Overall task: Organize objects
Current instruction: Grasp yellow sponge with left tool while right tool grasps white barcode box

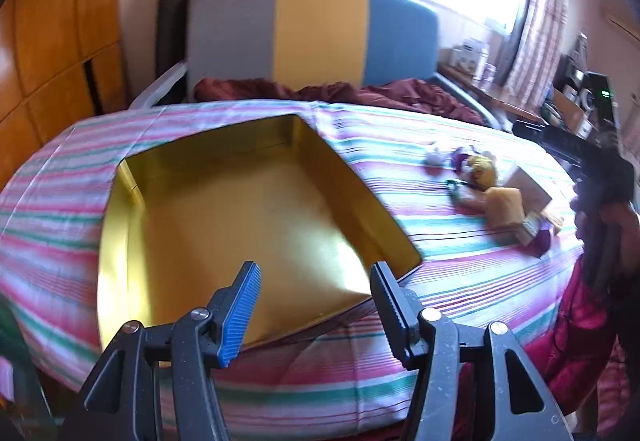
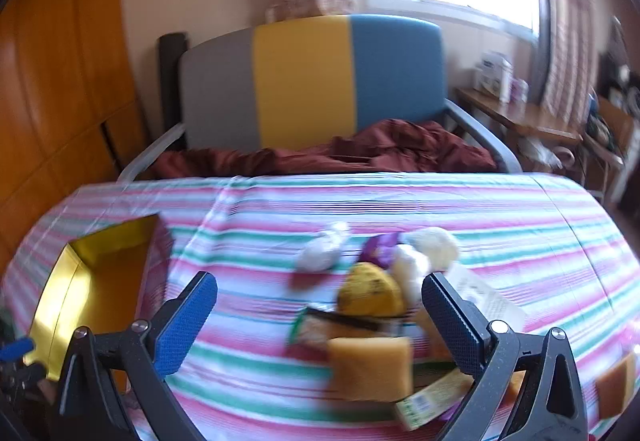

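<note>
Where left view frames gold tray (image 1: 248, 209), right: sponge (image 2: 370, 369).

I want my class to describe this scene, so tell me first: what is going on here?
A person is tidying small items on a striped bedspread, holding a two-finger gripper in each hand. The left gripper is open and hovers at the near edge of an empty gold box. The right gripper is open too, poised over a blurred pile of small objects, including a yellow sponge and a yellow round item. Nothing is gripped, and nothing is in the box yet.
</note>
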`<state>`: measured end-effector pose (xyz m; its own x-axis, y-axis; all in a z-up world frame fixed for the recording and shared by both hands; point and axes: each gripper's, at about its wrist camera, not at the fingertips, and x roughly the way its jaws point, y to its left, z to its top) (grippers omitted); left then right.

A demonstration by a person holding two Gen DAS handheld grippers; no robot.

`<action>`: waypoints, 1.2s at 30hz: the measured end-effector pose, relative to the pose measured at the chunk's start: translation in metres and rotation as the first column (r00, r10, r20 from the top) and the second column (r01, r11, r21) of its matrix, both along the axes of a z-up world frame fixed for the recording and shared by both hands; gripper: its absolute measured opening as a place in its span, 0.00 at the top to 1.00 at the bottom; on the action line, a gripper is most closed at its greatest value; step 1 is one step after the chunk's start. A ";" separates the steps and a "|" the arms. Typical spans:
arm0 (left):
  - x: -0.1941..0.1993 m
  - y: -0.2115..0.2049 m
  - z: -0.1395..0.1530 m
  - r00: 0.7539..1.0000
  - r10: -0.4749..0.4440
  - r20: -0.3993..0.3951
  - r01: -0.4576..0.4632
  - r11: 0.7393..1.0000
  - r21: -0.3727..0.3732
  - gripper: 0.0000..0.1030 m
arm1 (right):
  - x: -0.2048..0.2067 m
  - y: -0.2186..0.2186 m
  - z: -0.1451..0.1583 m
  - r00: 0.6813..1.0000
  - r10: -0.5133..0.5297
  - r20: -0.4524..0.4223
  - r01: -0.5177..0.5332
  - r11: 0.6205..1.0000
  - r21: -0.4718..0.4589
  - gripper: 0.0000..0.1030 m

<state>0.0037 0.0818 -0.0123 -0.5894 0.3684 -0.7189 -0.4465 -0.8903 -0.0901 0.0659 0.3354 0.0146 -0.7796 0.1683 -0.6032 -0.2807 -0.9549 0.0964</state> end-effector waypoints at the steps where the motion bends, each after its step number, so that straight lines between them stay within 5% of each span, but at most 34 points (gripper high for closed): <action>1: 0.001 0.007 0.001 1.000 -0.018 -0.004 0.018 1.000 -0.010 0.44 | 0.002 0.017 -0.001 0.999 -0.038 -0.002 0.038 0.999 -0.022 0.00; 4: -0.002 0.027 0.002 0.995 -0.095 0.038 0.094 0.995 0.013 0.44 | 0.014 0.063 -0.007 0.986 -0.166 -0.020 0.162 0.978 -0.128 0.00; 10: -0.010 0.085 0.004 0.969 -0.224 0.100 0.224 0.975 0.017 0.43 | 0.044 0.127 -0.016 0.916 -0.399 -0.047 0.350 0.851 -0.392 0.00; 16: -0.022 0.151 -0.015 0.927 -0.311 0.210 0.315 0.949 0.012 0.43 | 0.055 0.134 -0.010 0.899 -0.431 -0.079 0.356 0.824 -0.441 0.00; 22: -0.033 0.212 -0.027 0.876 -0.391 0.282 0.379 0.920 0.100 0.43 | 0.069 0.146 -0.016 0.882 -0.464 -0.078 0.360 0.772 -0.524 0.00; 26: -0.047 0.248 -0.041 0.858 -0.388 0.337 0.360 0.922 0.143 0.42 | 0.065 0.145 -0.017 0.891 -0.447 -0.082 0.339 0.773 -0.536 0.00; 30: -0.055 0.276 -0.054 0.856 -0.362 0.369 0.324 0.932 0.161 0.19 | 0.063 0.146 -0.019 0.899 -0.430 -0.088 0.316 0.774 -0.549 0.00; 36: -0.067 0.310 -0.070 0.852 -0.307 0.425 0.273 0.952 0.142 0.19 | 0.067 0.151 -0.021 0.896 -0.433 -0.096 0.306 0.760 -0.574 0.00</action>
<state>-0.0631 0.3920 -0.0826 -0.0795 0.5357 -0.8407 -0.5825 -0.7093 -0.3969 0.1332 0.4864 -0.0067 -0.8410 0.1733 -0.5125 -0.5128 -0.5570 0.6533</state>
